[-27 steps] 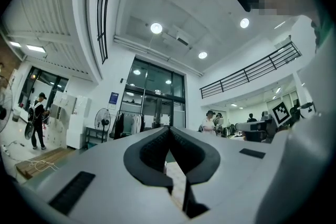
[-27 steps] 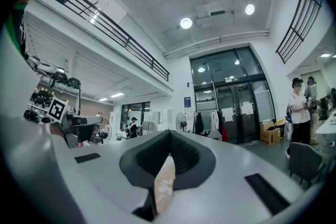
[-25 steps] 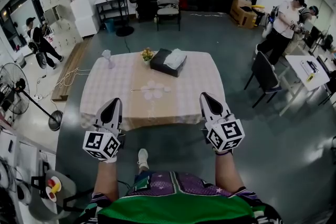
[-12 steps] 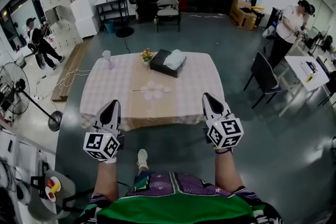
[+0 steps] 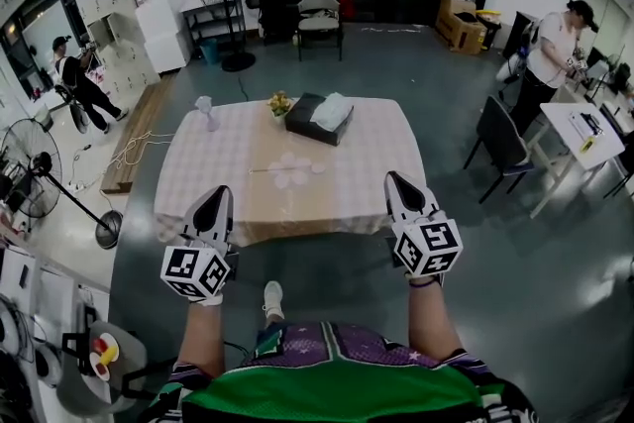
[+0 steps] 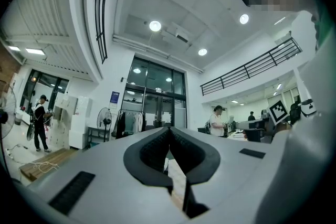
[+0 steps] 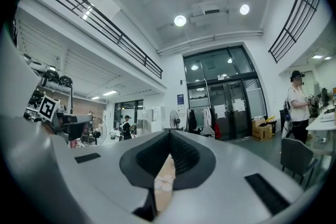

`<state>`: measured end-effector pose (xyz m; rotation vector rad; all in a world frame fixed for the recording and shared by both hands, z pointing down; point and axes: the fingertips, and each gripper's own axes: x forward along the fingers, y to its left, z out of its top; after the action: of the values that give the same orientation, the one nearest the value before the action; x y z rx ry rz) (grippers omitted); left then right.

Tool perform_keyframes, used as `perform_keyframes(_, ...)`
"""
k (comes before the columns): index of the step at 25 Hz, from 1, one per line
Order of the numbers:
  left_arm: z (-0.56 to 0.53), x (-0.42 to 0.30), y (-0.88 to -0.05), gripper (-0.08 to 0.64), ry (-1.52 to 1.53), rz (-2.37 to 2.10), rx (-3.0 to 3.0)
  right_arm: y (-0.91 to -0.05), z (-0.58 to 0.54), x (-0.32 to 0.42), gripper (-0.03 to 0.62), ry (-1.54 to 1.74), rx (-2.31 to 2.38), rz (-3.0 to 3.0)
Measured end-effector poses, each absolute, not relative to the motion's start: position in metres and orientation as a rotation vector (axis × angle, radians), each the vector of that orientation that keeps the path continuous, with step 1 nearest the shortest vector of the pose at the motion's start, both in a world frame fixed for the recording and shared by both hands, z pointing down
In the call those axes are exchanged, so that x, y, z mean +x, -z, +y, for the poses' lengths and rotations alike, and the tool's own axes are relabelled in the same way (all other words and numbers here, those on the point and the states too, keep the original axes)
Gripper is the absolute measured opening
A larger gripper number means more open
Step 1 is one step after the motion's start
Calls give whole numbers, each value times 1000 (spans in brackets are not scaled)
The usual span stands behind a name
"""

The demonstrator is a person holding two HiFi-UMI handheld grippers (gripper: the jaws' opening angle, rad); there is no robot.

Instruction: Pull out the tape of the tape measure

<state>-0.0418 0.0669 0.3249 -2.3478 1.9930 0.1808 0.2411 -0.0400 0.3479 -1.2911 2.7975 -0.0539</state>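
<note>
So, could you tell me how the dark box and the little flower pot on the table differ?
The dark box is wide, low and lies askew, white tissue on top; the flower pot is far smaller and stands upright with yellowish blooms. Both sit side by side at the far end of the table.

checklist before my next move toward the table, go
1. Left claw empty: ok, jaws together with nothing between them.
2. Right claw empty: ok, shut on nothing.
3. Claws open for a grasp: not ok, both are shut.
4. Claws touching anything on the table: not ok, both are held in the air on its near side.
5. Tape measure spotted: cannot tell; a pale flower-shaped thing lies mid-table, too small to identify.
6. Near half of the table free of obstacles: ok, the box sits at the far side.
</note>
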Motion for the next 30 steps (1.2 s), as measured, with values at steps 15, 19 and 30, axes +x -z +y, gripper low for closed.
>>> perform_keyframes(15,61,-37,-330,23,-160,1986,-2366,-356,-43,241,6,64,-1310,2806)
perform_keyframes(19,62,-41,-334,24,-161,1995,-2366,-359,-42,237,6,68,-1307,2812)
perform_keyframes(30,60,-38,-339,24,-159,2004,-2371,-360,-42,236,5,55,-1284,2822)
